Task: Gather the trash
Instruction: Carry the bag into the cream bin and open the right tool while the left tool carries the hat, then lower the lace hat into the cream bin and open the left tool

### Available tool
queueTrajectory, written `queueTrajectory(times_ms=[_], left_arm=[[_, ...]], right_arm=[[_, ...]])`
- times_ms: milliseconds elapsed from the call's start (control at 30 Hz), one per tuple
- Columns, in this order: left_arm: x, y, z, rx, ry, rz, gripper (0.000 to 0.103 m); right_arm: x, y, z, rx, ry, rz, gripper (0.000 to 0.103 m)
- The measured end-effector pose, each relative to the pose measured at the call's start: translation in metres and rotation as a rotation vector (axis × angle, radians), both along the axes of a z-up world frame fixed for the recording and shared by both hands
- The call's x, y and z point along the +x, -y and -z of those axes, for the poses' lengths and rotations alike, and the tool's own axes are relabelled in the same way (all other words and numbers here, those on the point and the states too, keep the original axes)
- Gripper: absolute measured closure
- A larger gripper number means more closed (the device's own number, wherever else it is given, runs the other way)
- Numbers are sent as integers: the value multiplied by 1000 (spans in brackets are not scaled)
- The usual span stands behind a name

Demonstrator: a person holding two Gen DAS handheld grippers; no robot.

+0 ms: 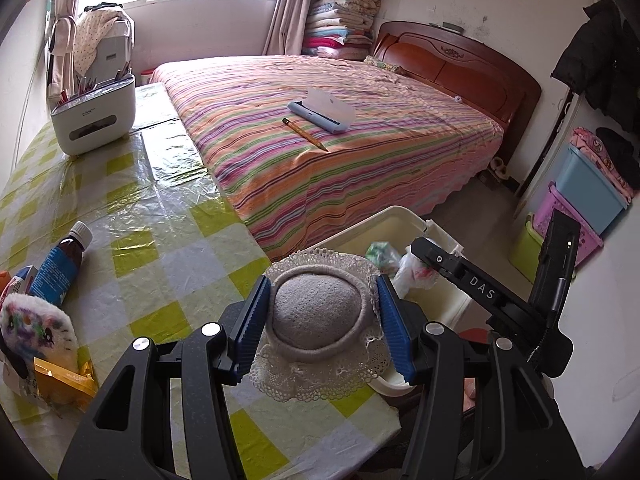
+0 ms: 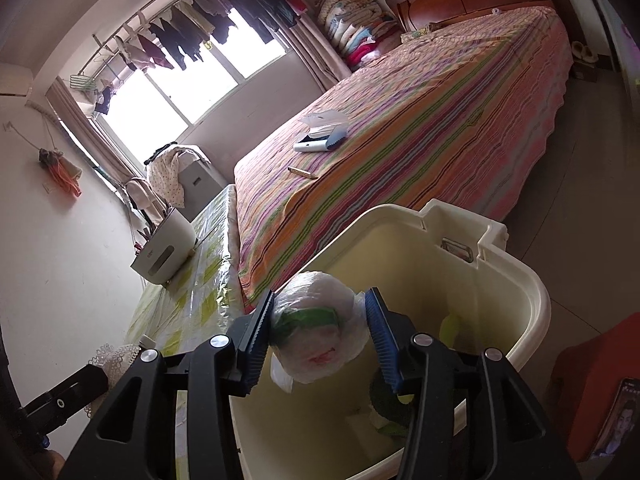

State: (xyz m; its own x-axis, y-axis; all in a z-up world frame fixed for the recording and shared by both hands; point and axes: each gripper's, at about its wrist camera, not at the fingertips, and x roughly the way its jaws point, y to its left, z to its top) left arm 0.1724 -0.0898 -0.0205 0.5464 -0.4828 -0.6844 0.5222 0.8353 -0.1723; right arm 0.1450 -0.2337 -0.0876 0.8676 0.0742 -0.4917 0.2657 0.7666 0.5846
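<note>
Left gripper [image 1: 320, 320] pinches a grey round cushion [image 1: 318, 314] with a lace frill; both blue pads [image 1: 253, 332] press its sides. It hangs over the near right corner of the table [image 1: 168, 240], which has a yellow-check plastic cover, just beside the bin.

Right gripper [image 2: 320, 340] is over the open cream bin [image 2: 532, 300], with a crumpled plastic bag [image 2: 316, 336], clear with green and pink print, between its pads. The left pad touches the bag; the right pad looks just touching or barely off it, so I cannot tell if it is still squeezed. From the left wrist view the right gripper's black body [image 1: 480, 292] sits over the bin's right side, bag visible [image 1: 416, 270].

Inside the bin: green and yellow scraps [image 2: 456, 328] low at the right, more trash [image 1: 380, 252] at the far side.

On the table, near left: brown medicine bottle [image 1: 64, 264] lying flat, fluffy white toy [image 1: 38, 328], yellow wrapper [image 1: 64, 384]. Far left: white holder [image 1: 96, 116] with utensils.

Bed [image 1: 340, 152] with a striped cover lies to the right of the table; on it a blue-white device [image 1: 320, 114] and a pencil [image 1: 305, 134]. Far corner: stacked quilts [image 1: 344, 20].
</note>
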Motion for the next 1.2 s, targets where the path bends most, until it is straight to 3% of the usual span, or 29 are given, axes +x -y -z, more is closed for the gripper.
queueTrajectory(times_ms=[233,633,1200], left_arm=[[1,0,3,10,-9,2,51],[19,23,16,8,-68,17,51],[40,90,36,49,-150,50,48]], right_arm=[[-10,6,-4,12,50,55,47],[-42,33,-8,105,181,225,46],[-53,51,-5,188,214,253,45]])
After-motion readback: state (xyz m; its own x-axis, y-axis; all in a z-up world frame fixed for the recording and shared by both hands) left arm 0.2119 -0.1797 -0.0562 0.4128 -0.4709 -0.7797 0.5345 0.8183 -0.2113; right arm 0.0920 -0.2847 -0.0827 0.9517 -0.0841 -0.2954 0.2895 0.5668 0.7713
